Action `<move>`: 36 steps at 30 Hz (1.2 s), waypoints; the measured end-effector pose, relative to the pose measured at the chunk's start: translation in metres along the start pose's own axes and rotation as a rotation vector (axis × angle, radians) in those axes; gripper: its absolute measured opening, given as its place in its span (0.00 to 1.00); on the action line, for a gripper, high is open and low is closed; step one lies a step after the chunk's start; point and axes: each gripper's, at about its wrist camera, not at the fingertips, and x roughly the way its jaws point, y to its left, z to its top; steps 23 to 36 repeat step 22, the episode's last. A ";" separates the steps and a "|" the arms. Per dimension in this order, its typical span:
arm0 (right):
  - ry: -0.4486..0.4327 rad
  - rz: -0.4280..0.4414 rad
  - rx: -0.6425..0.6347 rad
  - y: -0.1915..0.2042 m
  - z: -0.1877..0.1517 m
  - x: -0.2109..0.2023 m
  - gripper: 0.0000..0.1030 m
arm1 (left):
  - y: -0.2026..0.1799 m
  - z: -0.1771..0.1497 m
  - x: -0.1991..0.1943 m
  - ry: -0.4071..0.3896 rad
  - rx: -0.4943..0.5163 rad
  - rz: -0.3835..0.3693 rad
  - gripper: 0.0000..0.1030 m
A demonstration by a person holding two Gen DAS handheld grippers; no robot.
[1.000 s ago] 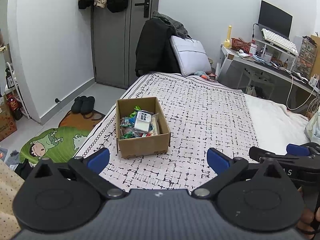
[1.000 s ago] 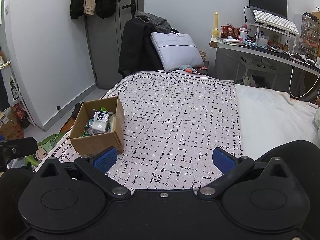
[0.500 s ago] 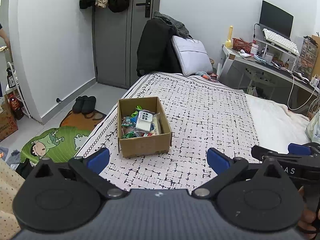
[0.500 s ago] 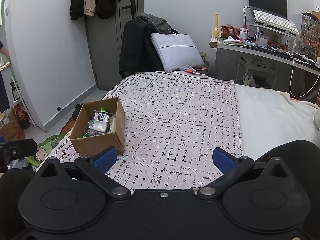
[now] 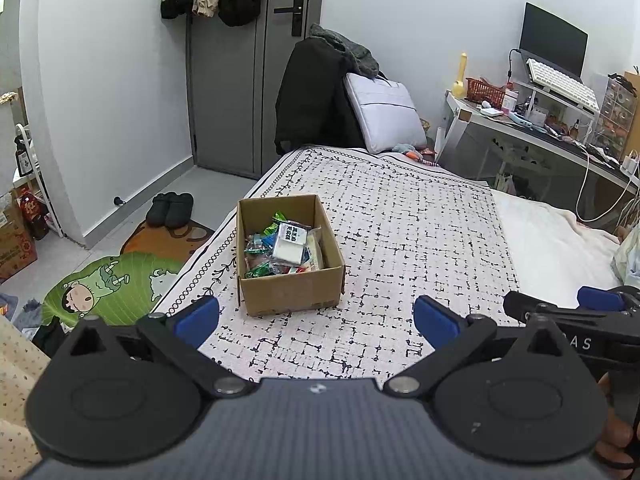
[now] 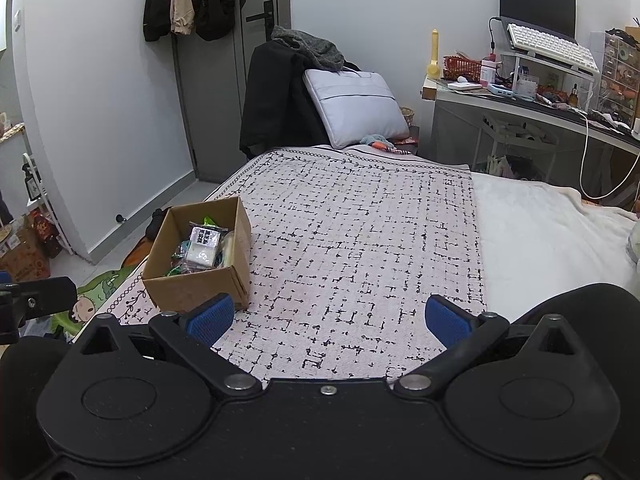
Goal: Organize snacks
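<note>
Patterned cloth covers the near half of the bed (image 5: pixel 400 220), and on it, toward the edge that faces the door, sits an open cardboard box (image 5: pixel 288 256) filled with wrapped snacks (image 5: pixel 286 246); a white packet with dark print lies on top of the pile.

From the left wrist view, the left claw (image 5: pixel 316 314) hangs above the bed's near edge with its blue pads spread wide and nothing between them. The box lies ahead of the gap, a little left of centre. Against the frames from a second ago, very little has shifted: the box sits a touch further right and higher in view, which reads as a slight drift of the hand, not a reach. At the right edge the other tool's black body shows beside the person's fingers.

From the right wrist view, the right claw (image 6: pixel 326 318) is likewise wide open and empty, held over the cloth. The box (image 6: pixel 196 264) stands to its left, with the left pad overlapping the box's near corner in the picture; whether they are close cannot be judged. Its place here matches the earlier frames almost exactly.

No loose snacks show on the cloth in either view, and both claws hold back from the box. My judgement is that the sorting is either finished or paused, with everything gathered in the one container.
</note>
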 end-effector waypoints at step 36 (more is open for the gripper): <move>-0.001 0.000 0.001 0.000 -0.001 -0.001 1.00 | -0.002 0.002 -0.007 -0.033 -0.017 0.021 1.00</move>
